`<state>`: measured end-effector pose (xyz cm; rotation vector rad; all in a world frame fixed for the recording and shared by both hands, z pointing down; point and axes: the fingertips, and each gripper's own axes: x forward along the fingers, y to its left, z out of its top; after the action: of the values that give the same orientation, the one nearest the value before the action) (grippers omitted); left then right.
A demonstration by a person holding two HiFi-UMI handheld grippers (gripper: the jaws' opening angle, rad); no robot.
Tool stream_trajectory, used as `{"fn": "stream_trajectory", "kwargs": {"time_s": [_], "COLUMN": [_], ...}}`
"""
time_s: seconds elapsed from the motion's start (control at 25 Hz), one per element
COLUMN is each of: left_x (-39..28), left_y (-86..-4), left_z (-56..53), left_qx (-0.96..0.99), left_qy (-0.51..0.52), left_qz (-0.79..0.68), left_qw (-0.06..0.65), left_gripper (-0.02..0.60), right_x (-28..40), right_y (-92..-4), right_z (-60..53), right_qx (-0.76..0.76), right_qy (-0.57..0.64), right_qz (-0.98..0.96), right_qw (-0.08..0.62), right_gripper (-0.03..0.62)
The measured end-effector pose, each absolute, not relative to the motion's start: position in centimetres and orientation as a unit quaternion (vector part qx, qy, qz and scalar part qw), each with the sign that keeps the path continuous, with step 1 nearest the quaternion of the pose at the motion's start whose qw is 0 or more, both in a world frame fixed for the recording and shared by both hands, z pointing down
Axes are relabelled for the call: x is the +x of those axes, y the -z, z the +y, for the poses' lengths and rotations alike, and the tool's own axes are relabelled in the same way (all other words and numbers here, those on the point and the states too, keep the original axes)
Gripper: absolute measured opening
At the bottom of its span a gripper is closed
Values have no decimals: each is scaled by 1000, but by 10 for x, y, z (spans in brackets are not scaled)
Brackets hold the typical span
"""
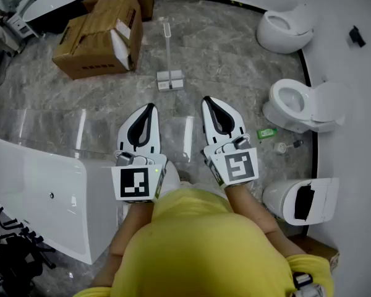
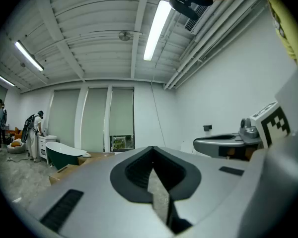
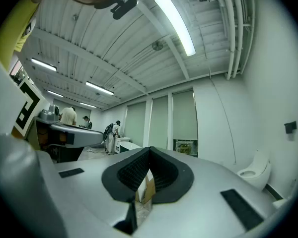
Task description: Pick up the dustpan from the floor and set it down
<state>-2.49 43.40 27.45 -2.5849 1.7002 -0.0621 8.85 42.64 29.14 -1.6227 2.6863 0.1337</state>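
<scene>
Dustpan [image 1: 170,80] ahead of left gripper [image 1: 151,106]

No wording can be read anywhere. The cardboard box [image 1: 99,39], at eleven o'clock in the head view, carries dark print along its near side, too small to make out. The left gripper [image 1: 151,107] and the right gripper [image 1: 208,100] each bear a black-and-white square marker pattern, not letters.
</scene>
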Motion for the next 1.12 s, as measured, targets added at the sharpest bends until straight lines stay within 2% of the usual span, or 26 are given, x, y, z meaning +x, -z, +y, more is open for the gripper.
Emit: {"fn": "stream_trajectory", "kwargs": {"time_s": [0.28,0.4,0.76,1.12], "left_x": [-42,-55,-99,-122], "left_y": [-288,-293,-310,-328], "left_z": [386,347,210,122], "left_qx": [-838,-839,-848,-860], "left_qy": [20,18,39,45], "left_qz": [546,543,528,507], "left_qw": [10,7,-13,-29], "left_gripper": [2,2,2,2], "right_x": [73,56,11,1], "right_y": [-304,-308,-335,-355], "right_z": [378,340,205,124], "right_qx": [-513,-507,-506,-529], "right_qy": [-32,-31,-17,10], "right_qz": [858,861,861,846], "right_qw": [-7,-5,-36,-60], "right_gripper": [12,48,94,129]}}
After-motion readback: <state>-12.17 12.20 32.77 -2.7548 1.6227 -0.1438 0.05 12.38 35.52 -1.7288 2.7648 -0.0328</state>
